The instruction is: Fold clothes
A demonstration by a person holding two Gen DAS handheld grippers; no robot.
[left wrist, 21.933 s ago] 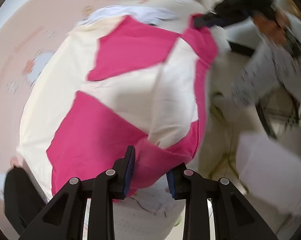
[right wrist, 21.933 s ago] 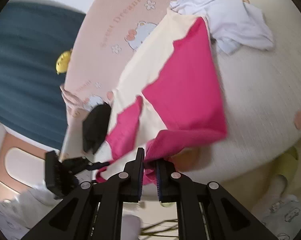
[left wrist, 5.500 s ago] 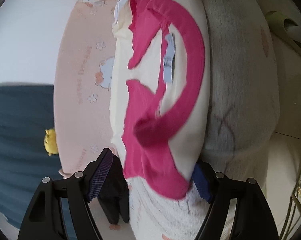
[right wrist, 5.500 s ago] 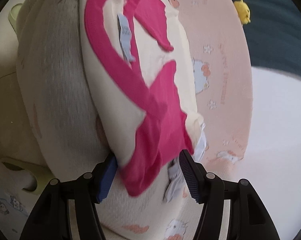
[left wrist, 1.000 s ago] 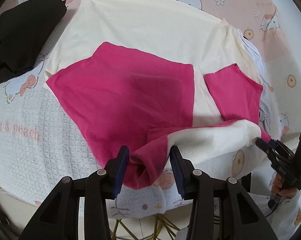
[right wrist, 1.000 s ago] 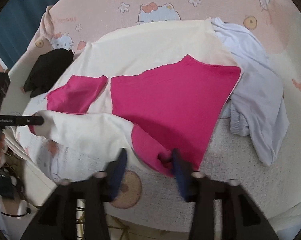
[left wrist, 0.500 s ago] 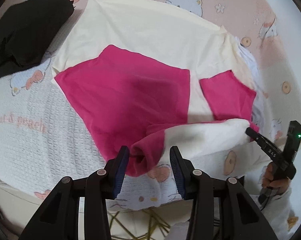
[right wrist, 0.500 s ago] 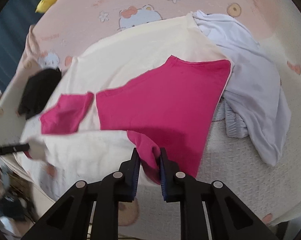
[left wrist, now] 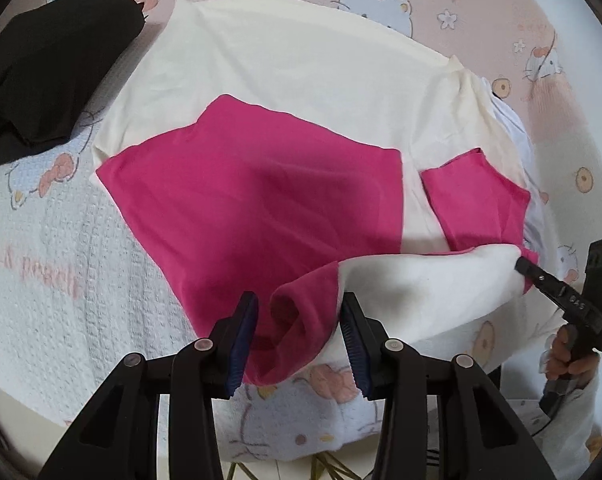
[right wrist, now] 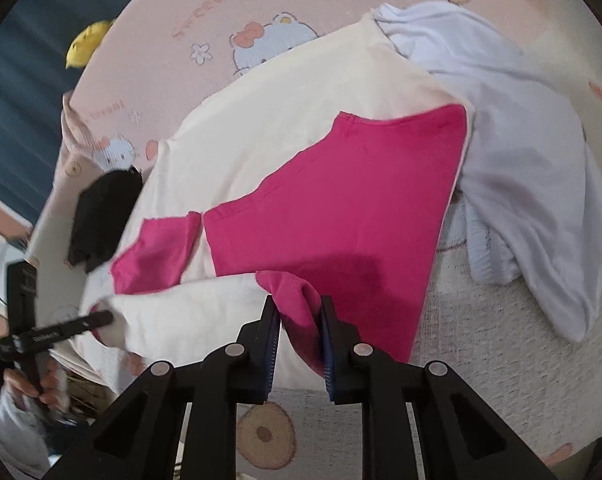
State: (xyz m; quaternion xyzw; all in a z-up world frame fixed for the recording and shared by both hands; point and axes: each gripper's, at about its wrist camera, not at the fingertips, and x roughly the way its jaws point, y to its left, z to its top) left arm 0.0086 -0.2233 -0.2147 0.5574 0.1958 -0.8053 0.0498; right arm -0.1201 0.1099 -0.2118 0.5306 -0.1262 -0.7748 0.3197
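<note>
Spreading across the bed [left wrist: 41, 280], the cream-and-pink shirt [right wrist: 341, 208] has 1 near-edge fold started; both grippers [left wrist: 299, 332] [right wrist: 301, 340] clamp its pink corners, jaws just closing right; white garment [right wrist: 521, 160] waits unfolded.

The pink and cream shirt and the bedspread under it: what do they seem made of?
Pink and cream shirt: probably soft matte cotton knit; it drapes and creases gently.
White bedspread with cartoon cats: seemingly waffle-weave cotton; a bumpy grid texture shows.
</note>
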